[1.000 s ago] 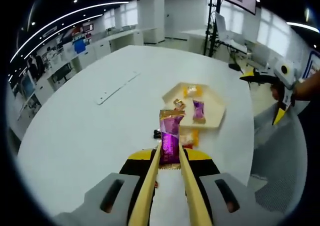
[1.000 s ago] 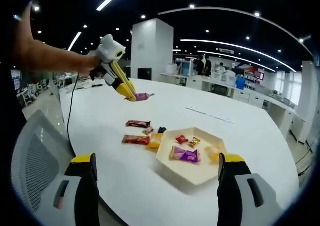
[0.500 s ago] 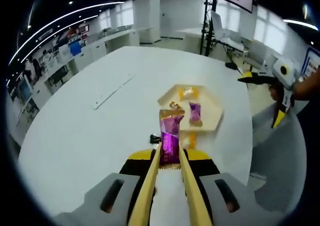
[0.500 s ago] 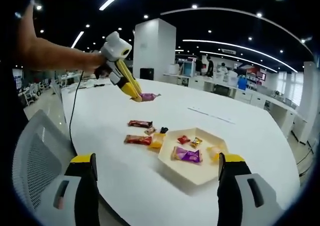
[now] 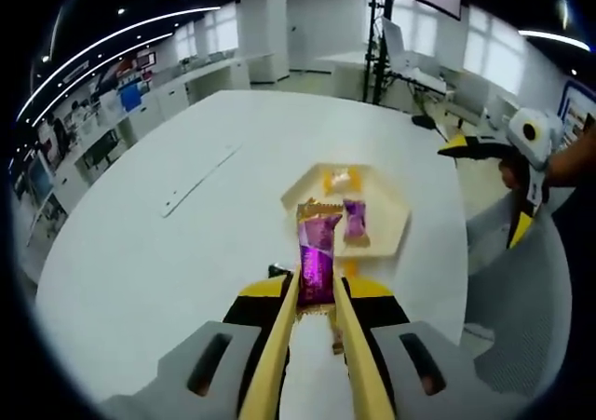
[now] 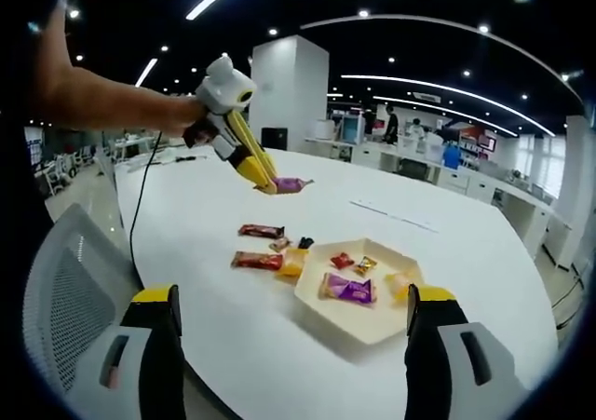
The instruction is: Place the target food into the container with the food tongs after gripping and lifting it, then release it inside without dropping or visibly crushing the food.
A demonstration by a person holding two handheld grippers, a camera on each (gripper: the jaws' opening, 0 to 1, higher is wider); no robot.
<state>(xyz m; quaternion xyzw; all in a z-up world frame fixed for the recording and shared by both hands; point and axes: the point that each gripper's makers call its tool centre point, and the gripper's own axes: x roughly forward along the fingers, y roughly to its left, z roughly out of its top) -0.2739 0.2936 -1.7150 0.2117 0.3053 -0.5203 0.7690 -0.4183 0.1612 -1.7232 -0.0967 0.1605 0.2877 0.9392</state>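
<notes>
Left gripper view: the left gripper (image 5: 317, 294) has its fingers clamped on a purple wrapped snack (image 5: 317, 257), long axis running straight out along them. The hexagonal tray (image 5: 386, 243) lies just beyond the fingertips, below on the white surface (image 5: 168, 252).

Right gripper view: the right gripper (image 6: 293, 331) hangs with fingers wide apart, gripping nothing; the tray (image 6: 349, 322) lies between and ahead of them, while the left gripper (image 6: 265, 182) carries the snack (image 6: 289, 185) high, short of it.
</notes>
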